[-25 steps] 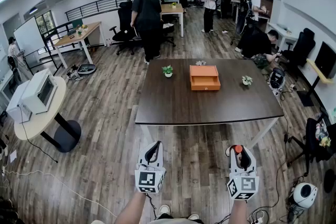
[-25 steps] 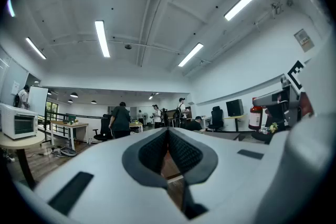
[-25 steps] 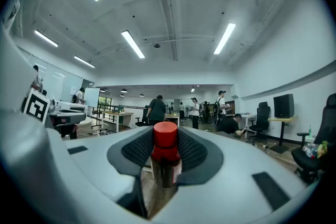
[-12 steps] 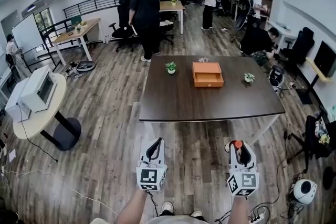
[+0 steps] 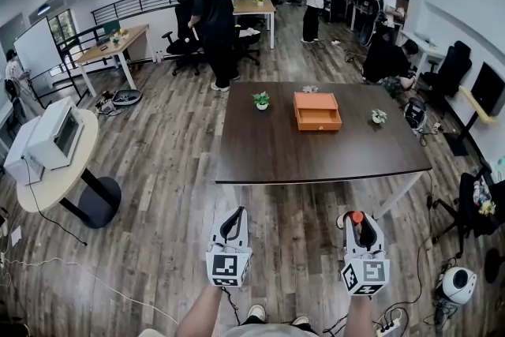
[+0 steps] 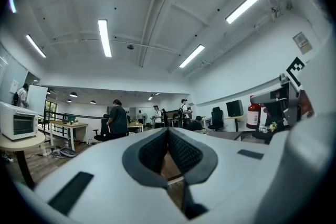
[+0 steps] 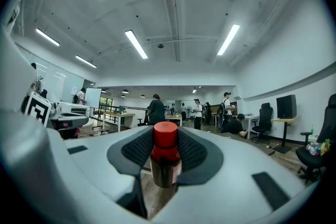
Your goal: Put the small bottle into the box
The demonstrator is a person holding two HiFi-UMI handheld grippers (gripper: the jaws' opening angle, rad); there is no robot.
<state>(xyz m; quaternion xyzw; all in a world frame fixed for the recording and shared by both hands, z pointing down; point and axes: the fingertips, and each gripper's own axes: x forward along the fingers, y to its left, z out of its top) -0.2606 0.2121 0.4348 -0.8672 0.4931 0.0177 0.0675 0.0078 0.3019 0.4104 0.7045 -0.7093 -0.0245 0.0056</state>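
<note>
The orange box (image 5: 317, 110) lies on the far half of a dark brown table (image 5: 316, 158), well ahead of both grippers. My right gripper (image 5: 359, 226) is held over the wooden floor short of the table's near edge. It is shut on the small dark bottle with a red cap (image 5: 357, 217), which stands upright between the pads (image 7: 165, 162). My left gripper (image 5: 230, 226) hangs level beside it, to the left. Its jaws (image 6: 168, 134) are shut with nothing between them. The left gripper view also catches the bottle (image 6: 253, 115) off to the right.
Two small potted plants (image 5: 262, 100) (image 5: 379, 116) stand on the table either side of the box. A round table with a white appliance (image 5: 49, 142) is at the left. Several people stand or sit by desks at the back. Cables and a white device (image 5: 454, 286) lie on the floor at the right.
The table and box have drifted slightly right and nearer in the head view as both grippers advance. The bottle stays held in the right gripper; the left jaws stay shut.
</note>
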